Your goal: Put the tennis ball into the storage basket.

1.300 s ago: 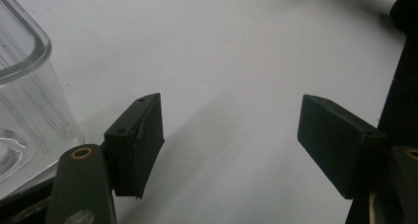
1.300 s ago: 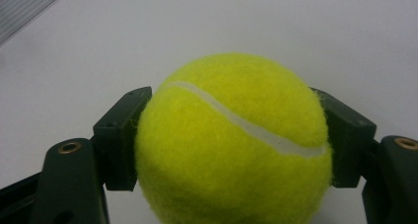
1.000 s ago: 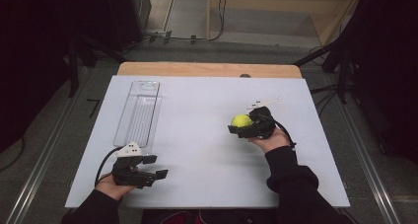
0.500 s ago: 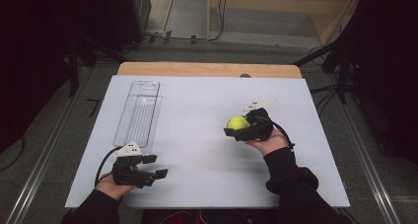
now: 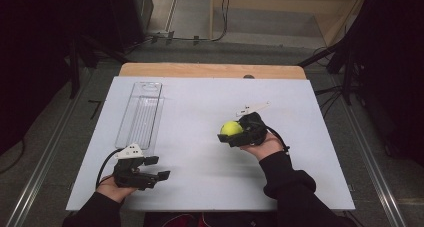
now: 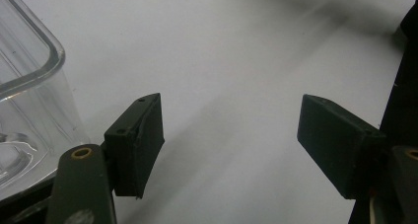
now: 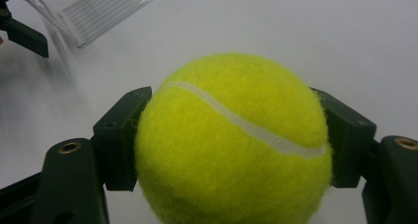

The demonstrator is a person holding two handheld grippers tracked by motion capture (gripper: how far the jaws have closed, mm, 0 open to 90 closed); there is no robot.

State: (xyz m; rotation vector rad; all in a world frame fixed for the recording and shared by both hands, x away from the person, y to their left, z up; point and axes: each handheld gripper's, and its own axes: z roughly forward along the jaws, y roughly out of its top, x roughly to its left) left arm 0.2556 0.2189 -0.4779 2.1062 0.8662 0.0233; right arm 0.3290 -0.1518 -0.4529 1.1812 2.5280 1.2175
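the right gripper [image 5: 231, 135] is clamped on a tennis ball [image 7: 231, 140] above the desk [image 5: 200, 102], left gripper [image 6: 229, 145] wide open and empty; the round, fuzzy ball could squirt from the flat pads and roll away.

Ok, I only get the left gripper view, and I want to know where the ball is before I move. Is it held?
Observer: Yes. The right gripper is shut on the tennis ball, one pad on each side.
Operator: Which way does it face?
Observer: Toward the clear tray, across the white table.
Operator: Anything in that tray?
Observer: It looks empty in the high view.
Operator: And my own gripper?
Observer: The left gripper sits just in front of the tray's near end.
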